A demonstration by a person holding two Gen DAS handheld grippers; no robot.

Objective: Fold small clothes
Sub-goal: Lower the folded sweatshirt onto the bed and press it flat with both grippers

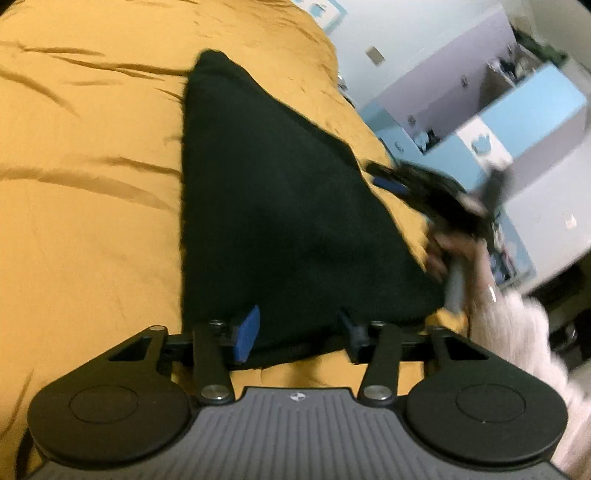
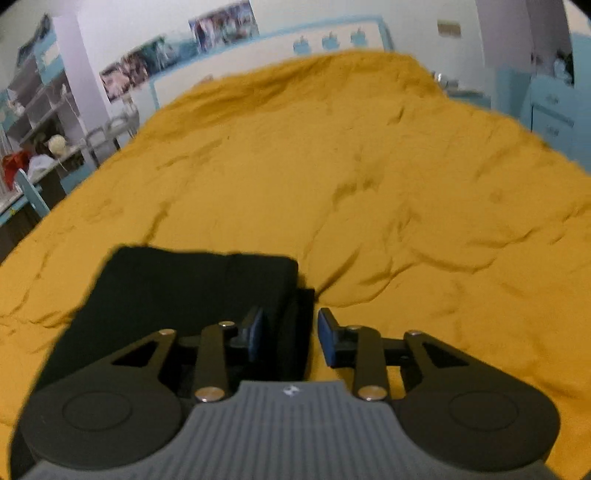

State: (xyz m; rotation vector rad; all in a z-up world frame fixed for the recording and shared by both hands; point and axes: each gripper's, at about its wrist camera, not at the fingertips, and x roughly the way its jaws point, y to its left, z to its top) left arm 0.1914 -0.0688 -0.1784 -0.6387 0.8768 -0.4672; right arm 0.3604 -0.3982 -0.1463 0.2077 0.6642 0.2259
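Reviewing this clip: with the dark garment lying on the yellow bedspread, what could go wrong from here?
The left gripper is open astride the black garment; closing may also pinch the yellow bedspread. The right gripper straddles only a corner flap, so its hold could slip and undo the fold.

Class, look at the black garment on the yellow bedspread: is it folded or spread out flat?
Folded. In the right wrist view the black garment shows doubled layers, with a lower layer sticking out past its right edge, on the bedspread.

No words to read

The wall pictures (image 2: 221, 26) are too blurry; each gripper body bears only a tiny white mark.
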